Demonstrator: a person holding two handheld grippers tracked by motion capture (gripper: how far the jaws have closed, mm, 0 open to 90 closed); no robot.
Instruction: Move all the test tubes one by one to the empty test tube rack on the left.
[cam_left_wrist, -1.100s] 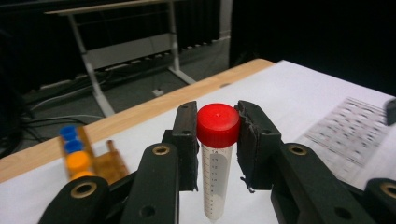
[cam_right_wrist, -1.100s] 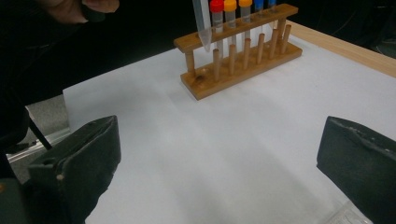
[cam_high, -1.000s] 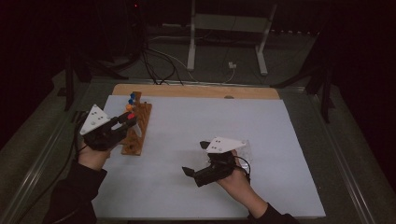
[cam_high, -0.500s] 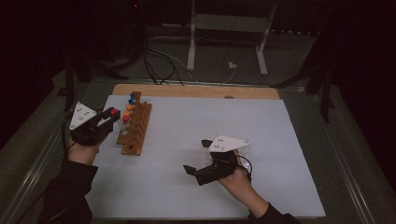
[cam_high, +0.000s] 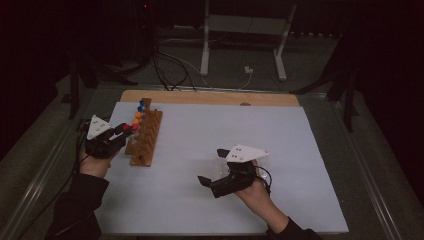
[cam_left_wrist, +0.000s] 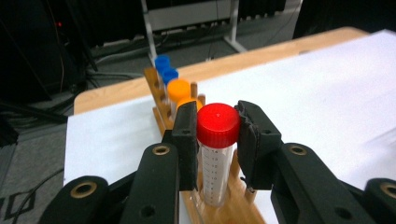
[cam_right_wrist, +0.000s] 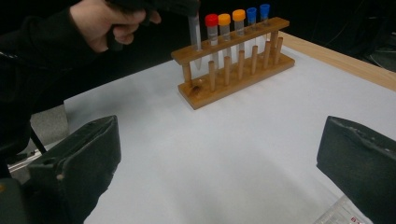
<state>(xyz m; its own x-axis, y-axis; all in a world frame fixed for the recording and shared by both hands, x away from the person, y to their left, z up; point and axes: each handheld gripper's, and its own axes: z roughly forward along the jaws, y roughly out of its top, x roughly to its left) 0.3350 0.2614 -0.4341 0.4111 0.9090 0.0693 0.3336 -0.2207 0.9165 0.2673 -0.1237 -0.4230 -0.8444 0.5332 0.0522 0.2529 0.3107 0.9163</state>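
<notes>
My left gripper (cam_left_wrist: 217, 135) is shut on a clear tube with a red cap (cam_left_wrist: 217, 126), held upright by its cap. The tube's (cam_right_wrist: 196, 32) lower end stands in the end hole of the wooden rack (cam_right_wrist: 238, 79), on the side nearest the person. Several tubes with red, orange and blue caps fill the holes behind it. In the high view the left gripper (cam_high: 127, 129) is at the left side of the rack (cam_high: 147, 137). My right gripper (cam_high: 207, 184) rests low over the white sheet, open, with nothing between its jaws (cam_right_wrist: 219, 154).
A white sheet (cam_high: 225, 135) covers the table, with a wooden edge (cam_high: 210, 97) along the back. A clear plastic packet (cam_right_wrist: 341, 214) lies under the right gripper. Cables and a stand's legs are on the floor beyond the table.
The left hand has moved left off the rack's middle and sunk, bringing the red-capped tube upright at the rack's near end. The right hand has stayed still.
</notes>
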